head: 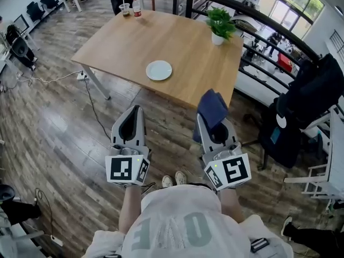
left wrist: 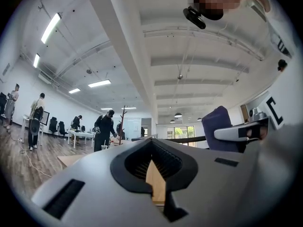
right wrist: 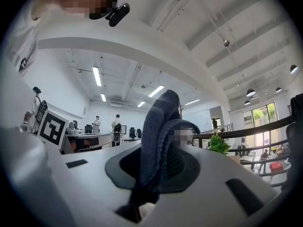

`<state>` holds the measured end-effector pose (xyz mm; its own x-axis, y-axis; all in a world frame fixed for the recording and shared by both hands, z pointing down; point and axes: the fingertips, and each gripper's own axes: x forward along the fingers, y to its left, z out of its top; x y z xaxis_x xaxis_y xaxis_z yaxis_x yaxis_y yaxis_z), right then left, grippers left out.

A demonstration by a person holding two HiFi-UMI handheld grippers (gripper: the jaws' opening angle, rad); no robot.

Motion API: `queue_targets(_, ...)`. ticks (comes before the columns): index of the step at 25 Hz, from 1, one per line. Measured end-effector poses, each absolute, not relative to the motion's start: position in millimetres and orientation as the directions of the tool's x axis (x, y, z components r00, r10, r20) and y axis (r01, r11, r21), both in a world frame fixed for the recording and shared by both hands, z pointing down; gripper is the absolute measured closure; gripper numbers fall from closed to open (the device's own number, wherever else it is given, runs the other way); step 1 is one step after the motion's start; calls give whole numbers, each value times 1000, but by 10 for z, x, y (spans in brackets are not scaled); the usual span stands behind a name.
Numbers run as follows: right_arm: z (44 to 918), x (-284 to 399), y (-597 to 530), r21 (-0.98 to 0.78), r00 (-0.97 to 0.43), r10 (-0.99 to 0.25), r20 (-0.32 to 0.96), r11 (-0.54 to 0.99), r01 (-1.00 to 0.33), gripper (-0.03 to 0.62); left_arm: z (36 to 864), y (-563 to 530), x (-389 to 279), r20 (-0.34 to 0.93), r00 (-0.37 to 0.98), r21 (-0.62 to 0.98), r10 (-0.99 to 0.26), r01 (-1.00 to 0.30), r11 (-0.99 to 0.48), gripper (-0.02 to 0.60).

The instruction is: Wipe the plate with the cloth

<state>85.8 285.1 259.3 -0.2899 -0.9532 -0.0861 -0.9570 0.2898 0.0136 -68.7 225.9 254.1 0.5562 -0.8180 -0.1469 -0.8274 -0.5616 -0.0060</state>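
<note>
Open office, wood-plank floor; a pale wooden table (head: 123,47) is seen ahead w/ a white plate (head: 159,70) lying flat near its front edge, a potted plant (head: 220,23) at the far right corner, and a cup (head: 125,8) & bottle (head: 136,7) at the far edge. The table is stood well back from, so nothing is touched yet. A dark blue cloth (head: 213,106) is clamped in the right gripper (head: 210,123), bunched & sticking up out of the jaws. The left gripper (head: 135,110) is clenched on nothing. Both are held approx level. Step in hand, as judged: the approach; wiping not yet begun. To be done well, the table should be closed on first, then the right gripper tipped down so cloth, not jaw tips, is laid on the plate. The rim could be steadied by the left gripper, since a light plate is likely to be slid toward the edge by the strokes
</note>
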Motion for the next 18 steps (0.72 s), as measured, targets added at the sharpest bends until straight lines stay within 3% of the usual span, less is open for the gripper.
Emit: queue_targets(18,2899,1043,2256,-52,-391,-918,-62,395,-917,537,2709,1868,-623,-94,476,-57,-875,-880,-472,575)
